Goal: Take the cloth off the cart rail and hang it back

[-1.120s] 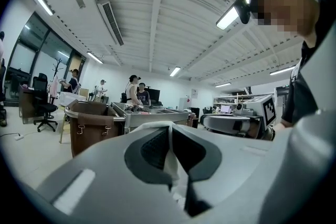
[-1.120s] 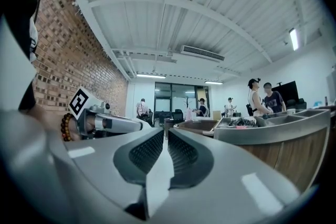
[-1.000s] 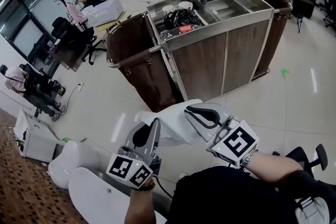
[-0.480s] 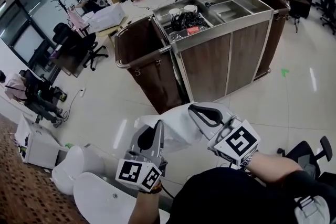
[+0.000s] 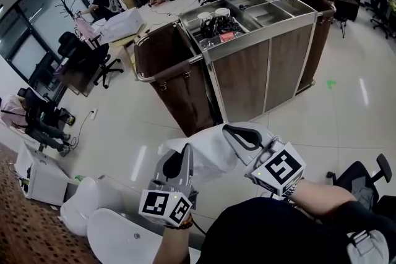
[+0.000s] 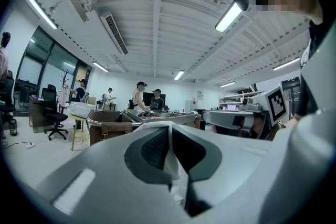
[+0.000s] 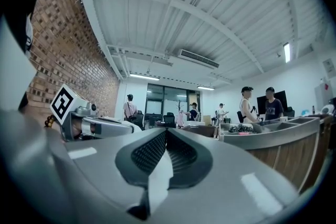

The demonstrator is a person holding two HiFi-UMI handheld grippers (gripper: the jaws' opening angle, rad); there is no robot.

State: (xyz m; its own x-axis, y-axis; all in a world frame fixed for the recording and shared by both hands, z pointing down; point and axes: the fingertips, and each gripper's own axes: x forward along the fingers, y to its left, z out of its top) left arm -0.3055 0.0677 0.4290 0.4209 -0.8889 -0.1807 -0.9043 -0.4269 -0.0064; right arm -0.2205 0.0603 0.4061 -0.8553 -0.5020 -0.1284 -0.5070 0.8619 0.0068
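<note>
Head view: the cloth [image 5: 207, 150], white and crumpled, hung spanned between both tongs, off the cart [image 5: 266, 65]. The left gripper [image 5: 184, 151] held one end and the right gripper [image 5: 234, 132] the other. The rail [image 5: 167, 69] lay well ahead and slightly left. Its long axis ran across, roughly parallel to the cloth's span, and the left gripper seemed the nearer.

Left gripper view: the jaws were shut, pinching a white fold [image 6: 170, 157] between the pads, with the rail straight ahead beyond.

Right gripper view: the jaws were clamped on a thin white strip [image 7: 157, 176], with the cart off to the right.
</note>
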